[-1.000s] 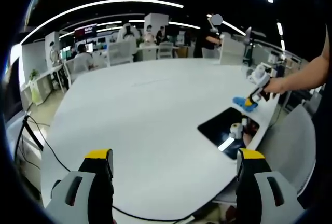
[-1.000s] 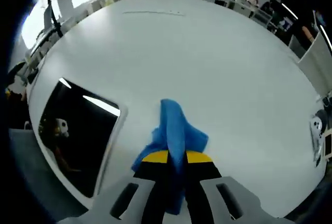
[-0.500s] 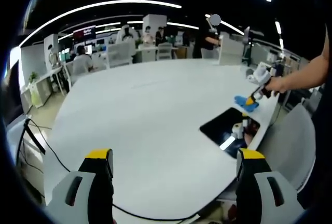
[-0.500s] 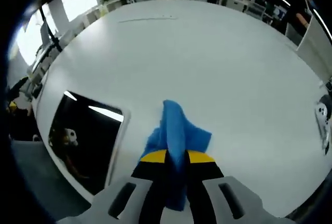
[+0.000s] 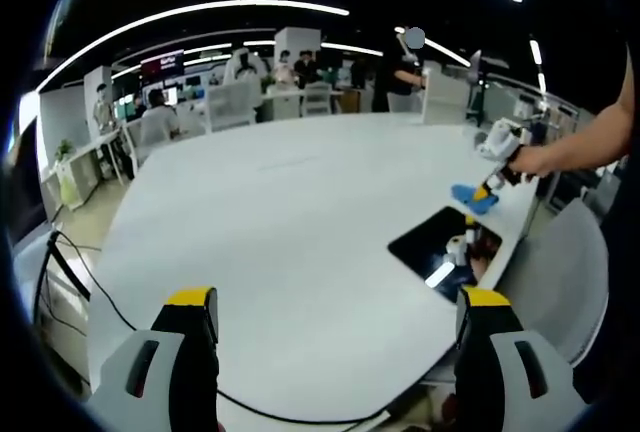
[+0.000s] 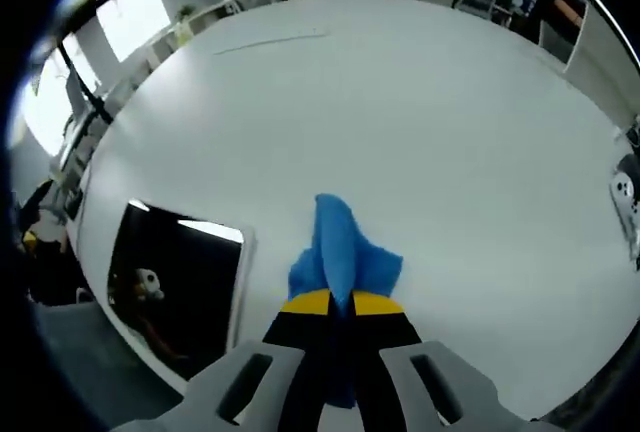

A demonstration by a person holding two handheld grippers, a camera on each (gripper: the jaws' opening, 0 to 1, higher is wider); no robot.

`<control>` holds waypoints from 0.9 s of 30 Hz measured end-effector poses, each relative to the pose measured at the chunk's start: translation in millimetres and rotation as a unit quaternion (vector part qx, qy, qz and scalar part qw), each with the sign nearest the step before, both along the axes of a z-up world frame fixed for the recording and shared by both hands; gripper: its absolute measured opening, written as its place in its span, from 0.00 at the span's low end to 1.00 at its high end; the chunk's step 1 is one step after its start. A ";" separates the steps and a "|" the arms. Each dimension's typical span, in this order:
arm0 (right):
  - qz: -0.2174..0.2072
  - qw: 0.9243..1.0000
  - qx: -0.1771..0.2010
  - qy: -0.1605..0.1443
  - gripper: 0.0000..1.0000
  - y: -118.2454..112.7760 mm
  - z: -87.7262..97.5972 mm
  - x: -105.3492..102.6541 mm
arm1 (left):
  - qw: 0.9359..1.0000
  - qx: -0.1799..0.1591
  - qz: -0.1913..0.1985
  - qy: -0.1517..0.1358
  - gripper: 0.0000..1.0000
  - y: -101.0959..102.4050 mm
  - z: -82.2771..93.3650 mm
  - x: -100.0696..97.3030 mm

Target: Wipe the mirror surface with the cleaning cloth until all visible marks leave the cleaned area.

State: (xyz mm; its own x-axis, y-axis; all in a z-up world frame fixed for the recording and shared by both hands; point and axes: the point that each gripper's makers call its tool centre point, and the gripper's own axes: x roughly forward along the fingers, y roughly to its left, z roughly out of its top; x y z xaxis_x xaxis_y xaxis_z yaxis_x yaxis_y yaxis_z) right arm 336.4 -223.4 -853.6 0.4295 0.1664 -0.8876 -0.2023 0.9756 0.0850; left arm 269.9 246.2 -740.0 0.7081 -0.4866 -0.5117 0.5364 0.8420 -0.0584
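A dark mirror [image 5: 445,249] lies flat near the right edge of the big white table [image 5: 290,222]; its glass reflects ceiling lights and a small figure. In the right gripper view the mirror [image 6: 175,277] sits at lower left. My right gripper [image 6: 340,304] is shut on a blue cleaning cloth [image 6: 340,252], held just above the table to the right of the mirror. From the left gripper view, that right gripper [image 5: 488,190] and the cloth [image 5: 470,197] hover beyond the mirror's far end, with a person's arm [image 5: 580,152] behind it. My left gripper [image 5: 335,307] is open over the table's near edge.
A black cable [image 5: 70,272] trails off the table's left side. A grey chair [image 5: 560,272] stands at the right edge. Desks, chairs and people fill the office behind the table. A white object [image 6: 628,192] lies at the right table edge.
The right gripper view has lifted and drawn back slightly, so the mirror appears smaller and lower. The cloth stays clamped. The left gripper has hardly moved.
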 end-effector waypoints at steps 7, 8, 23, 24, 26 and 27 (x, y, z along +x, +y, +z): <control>-0.007 1.000 0.029 -0.005 0.00 5.6 23.2 7.7 | 1.000 0.000 0.002 0.000 0.99 4.1 -2.0 0.1; -0.008 0.999 0.031 -0.005 0.00 5.9 24.9 8.5 | 1.000 0.000 0.002 0.000 0.99 4.7 -2.6 0.2; -0.017 0.998 0.066 0.003 0.00 23.4 38.6 12.5 | 1.000 -0.003 0.003 -0.001 0.99 6.7 -1.7 1.3; -0.016 0.998 0.066 0.003 0.00 24.7 38.6 12.8 | 1.000 -0.003 0.003 -0.001 0.99 7.0 -1.7 1.0; -0.015 0.997 0.070 0.004 0.00 29.6 39.4 13.0 | 1.000 -0.003 0.004 0.000 0.99 7.5 -2.5 0.3; -0.015 0.997 0.071 0.004 0.00 31.0 39.4 13.8 | 1.000 -0.002 0.004 0.001 0.99 7.6 -3.0 0.2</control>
State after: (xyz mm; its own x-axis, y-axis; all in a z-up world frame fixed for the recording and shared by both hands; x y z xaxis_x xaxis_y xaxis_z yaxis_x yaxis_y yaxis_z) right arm 350.2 -192.4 -814.3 0.4291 0.2783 -0.8594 -0.1718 0.9591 0.2248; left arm 270.1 253.9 -743.0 0.7111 -0.4838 -0.5102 0.5302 0.8455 -0.0629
